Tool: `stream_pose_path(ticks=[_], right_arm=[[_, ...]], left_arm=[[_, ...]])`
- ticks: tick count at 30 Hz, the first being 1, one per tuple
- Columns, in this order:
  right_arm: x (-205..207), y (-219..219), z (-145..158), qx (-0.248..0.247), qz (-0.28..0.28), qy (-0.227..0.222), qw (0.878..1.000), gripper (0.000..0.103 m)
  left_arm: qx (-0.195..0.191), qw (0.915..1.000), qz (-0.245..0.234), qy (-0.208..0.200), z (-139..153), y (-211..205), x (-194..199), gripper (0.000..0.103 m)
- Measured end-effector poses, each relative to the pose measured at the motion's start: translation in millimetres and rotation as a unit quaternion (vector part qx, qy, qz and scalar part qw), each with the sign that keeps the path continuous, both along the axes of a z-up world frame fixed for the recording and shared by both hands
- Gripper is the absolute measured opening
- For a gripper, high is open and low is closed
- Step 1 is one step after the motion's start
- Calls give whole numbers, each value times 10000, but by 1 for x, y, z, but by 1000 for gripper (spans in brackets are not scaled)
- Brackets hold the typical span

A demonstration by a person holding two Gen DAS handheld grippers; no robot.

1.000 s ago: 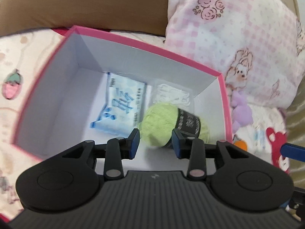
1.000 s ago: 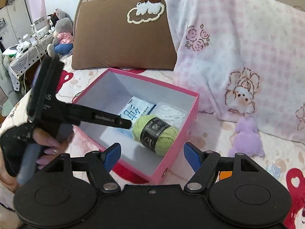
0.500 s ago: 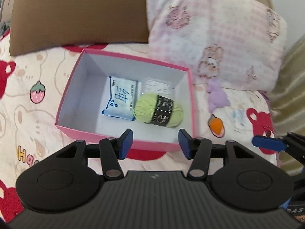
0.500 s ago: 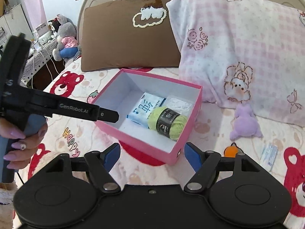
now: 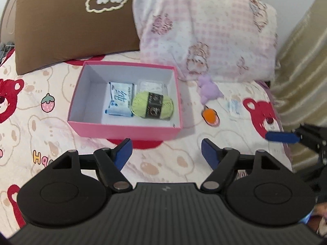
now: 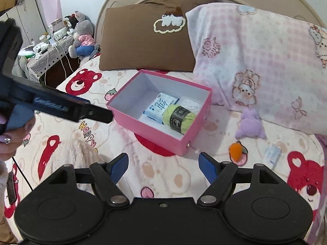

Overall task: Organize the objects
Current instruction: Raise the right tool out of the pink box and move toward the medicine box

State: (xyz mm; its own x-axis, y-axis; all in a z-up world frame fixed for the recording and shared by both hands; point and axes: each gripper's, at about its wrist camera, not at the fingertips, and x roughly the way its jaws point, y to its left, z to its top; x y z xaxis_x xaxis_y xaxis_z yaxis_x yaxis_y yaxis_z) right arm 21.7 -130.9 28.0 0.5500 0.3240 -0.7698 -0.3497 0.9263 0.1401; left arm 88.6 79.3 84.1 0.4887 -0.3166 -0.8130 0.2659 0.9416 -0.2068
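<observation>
Yarn against pink box right wall, left half bare, claws clear

The yarn ball is covering part of the clear packet at its twelve o'clock. The right gripper is running off the frame's three o'clock edge, showing one blue tip. Printing on the small packet is too small to read.

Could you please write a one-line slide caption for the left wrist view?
Open left gripper above the bedspread, facing a pink box holding green yarn and a blue packet.
</observation>
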Motion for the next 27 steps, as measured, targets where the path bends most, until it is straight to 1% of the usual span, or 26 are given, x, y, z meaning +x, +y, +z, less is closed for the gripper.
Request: stream_pose_path(ticks=[4, 7, 10, 13, 19, 23, 27], right_arm=[[-16, -16, 1, -102, -62, -1, 9999, 79], [-24, -27, -1, -154, -117, 19, 9998, 79], [-32, -39, -5, -170, -208, 42, 9996, 79], [-38, -52, -11, -135, -332, 68, 9993, 79], [-43, -79, -35, -275, -639, 167, 9974, 79], [-43, -93, -47, -450, -744, 100, 9962, 79], [-39, -109, -56, -197, -810, 68, 9965, 79]], left_arm=[[128, 9996, -259, 27, 3, -10, -22, 74], [153, 9989, -430, 81, 3, -19, -34, 74], [173, 9982, -551, 158, -1, -29, -46, 74], [230, 9972, -701, 142, -7, -42, -56, 75], [122, 9942, -1016, 321, -31, -73, -60, 75], [107, 9916, -1224, 415, -44, -93, -56, 75], [24, 9904, -1313, 422, -52, -107, -50, 75]])
